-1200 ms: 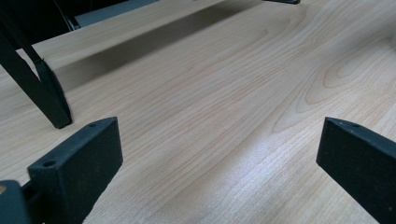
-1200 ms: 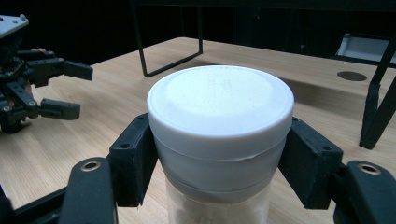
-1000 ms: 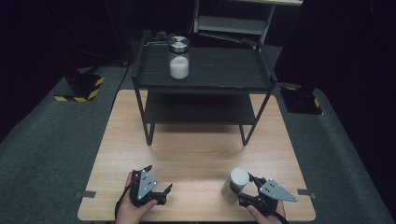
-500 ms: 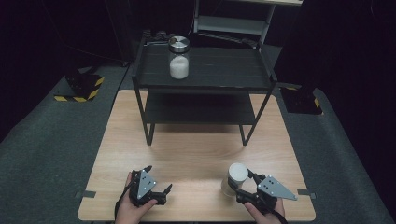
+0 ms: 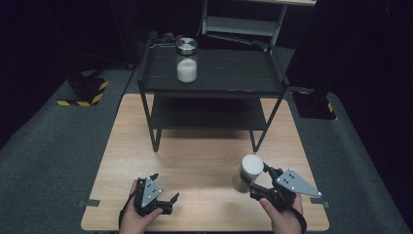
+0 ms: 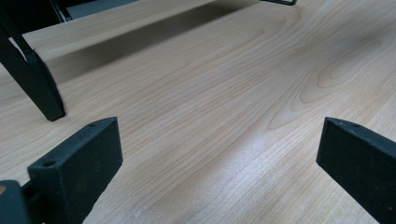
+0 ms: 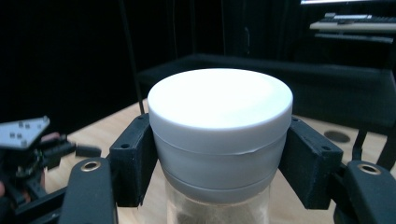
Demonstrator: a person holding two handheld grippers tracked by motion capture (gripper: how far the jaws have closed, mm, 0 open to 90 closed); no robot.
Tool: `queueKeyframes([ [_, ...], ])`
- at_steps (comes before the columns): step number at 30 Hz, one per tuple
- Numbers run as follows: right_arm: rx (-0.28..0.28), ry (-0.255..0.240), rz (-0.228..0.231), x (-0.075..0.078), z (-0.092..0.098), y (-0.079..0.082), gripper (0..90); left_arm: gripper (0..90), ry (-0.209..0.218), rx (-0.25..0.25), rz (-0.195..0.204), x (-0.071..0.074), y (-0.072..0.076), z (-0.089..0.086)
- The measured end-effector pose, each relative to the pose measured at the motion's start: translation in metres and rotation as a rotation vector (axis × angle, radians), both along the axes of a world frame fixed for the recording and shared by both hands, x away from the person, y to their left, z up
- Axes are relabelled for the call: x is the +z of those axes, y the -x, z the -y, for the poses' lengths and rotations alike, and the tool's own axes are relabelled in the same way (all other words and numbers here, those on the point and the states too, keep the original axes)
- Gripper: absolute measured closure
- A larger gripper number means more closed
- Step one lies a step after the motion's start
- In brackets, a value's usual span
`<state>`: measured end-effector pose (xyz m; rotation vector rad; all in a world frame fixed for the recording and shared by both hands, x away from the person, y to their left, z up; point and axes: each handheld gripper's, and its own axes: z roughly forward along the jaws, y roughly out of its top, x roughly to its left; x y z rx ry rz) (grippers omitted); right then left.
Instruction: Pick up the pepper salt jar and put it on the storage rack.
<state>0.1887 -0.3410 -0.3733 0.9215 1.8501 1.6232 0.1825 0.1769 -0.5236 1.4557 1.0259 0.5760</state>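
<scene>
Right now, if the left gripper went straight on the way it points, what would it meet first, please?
Probably the bare tabletop: the open left gripper tilts down at it. The rack's leg stands off to one side.

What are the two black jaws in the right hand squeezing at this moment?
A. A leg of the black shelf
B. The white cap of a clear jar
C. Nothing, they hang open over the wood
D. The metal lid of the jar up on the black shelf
B: in the right gripper view the right gripper has a jaw pressed against each side of the white cap, with the clear jar below it.
</scene>
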Motion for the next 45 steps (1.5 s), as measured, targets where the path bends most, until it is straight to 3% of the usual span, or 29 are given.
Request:
queueKeyframes([
  [7,0.005,-0.015,0.03,0.021,-0.007,-0.011,34.0,0.8,0.002,-0.012,0.006,-0.001,0.001,-0.001],
  [17,-0.011,-0.025,0.033,0.042,-0.01,-0.021,34.0,0.8,0.003,-0.022,0.002,0.0,0.0,-0.003],
  [23,-0.007,-0.057,0.031,0.053,-0.005,-0.033,34.1,0.8,-0.019,-0.031,0.008,0.0,0.001,-0.002],
  [40,-0.04,-0.046,0.096,0.101,-0.005,-0.045,34.0,0.7,-0.021,-0.022,0.011,-0.001,0.001,0.0],
  [45,-0.046,-0.057,0.111,0.112,-0.006,-0.049,34.0,0.8,-0.046,-0.004,-0.025,0.005,-0.001,0.004],
])
